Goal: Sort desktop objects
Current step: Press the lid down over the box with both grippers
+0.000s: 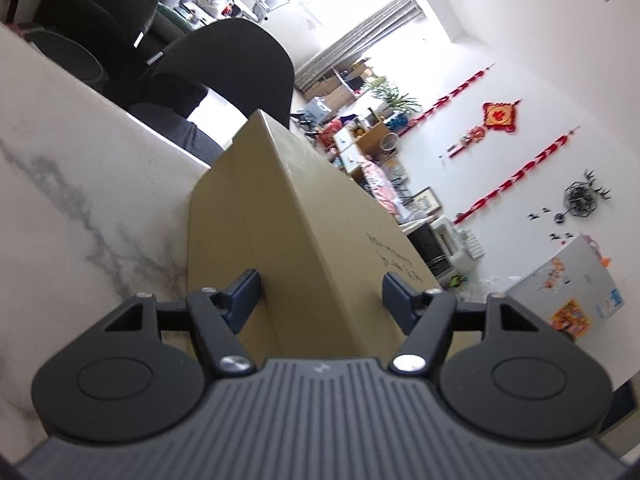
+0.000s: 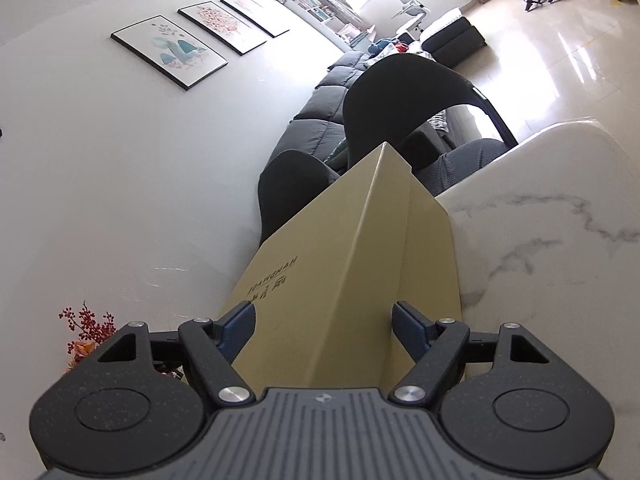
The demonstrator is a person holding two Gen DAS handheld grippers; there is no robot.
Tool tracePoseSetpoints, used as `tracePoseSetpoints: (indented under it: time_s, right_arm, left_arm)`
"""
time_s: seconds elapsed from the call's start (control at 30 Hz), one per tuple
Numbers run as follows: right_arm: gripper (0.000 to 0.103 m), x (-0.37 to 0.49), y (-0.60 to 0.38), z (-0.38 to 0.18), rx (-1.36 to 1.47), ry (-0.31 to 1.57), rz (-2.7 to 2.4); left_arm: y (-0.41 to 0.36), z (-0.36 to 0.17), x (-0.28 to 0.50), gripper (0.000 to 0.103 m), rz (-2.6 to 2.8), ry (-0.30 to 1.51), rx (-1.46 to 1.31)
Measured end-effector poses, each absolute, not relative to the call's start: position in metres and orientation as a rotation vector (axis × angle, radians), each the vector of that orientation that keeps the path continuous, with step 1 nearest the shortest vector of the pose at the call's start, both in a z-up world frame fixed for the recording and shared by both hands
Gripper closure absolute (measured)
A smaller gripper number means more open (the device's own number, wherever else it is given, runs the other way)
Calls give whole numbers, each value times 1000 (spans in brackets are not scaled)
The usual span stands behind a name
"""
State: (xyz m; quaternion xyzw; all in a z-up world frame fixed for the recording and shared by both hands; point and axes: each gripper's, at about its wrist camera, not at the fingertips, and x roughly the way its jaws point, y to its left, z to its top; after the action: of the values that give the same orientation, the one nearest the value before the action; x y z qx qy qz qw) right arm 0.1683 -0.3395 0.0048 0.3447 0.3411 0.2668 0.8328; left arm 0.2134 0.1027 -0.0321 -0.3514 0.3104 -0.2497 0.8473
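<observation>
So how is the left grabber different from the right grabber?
The left gripper has the marble table on its left side; the right gripper has that table on its right. Past the left gripper is a wall with red decorations; past the right gripper, framed pictures. Both straddle an edge of the same tan box, with fingers spread wide.

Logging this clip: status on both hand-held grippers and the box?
Left hand-held gripper and right hand-held gripper each straddle the cardboard box. Contact unclear. Box on marble table. Nothing obstructing.
</observation>
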Motion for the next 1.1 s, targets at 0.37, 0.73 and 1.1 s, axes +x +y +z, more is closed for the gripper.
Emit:
tracePoseSetpoints:
  time_s: [0.37, 0.73, 1.1]
  right_arm:
    - [31, 172, -332, -2, 672, 678, 550]
    - [31, 154, -329, 7, 627, 640, 525]
    - [33, 149, -324, -3, 581, 657, 503]
  left_arm:
    - [102, -30, 200, 36, -536, 587, -715]
    - [106, -25, 191, 36, -543, 557, -704]
    - [105, -37, 190, 38, -530, 576, -683]
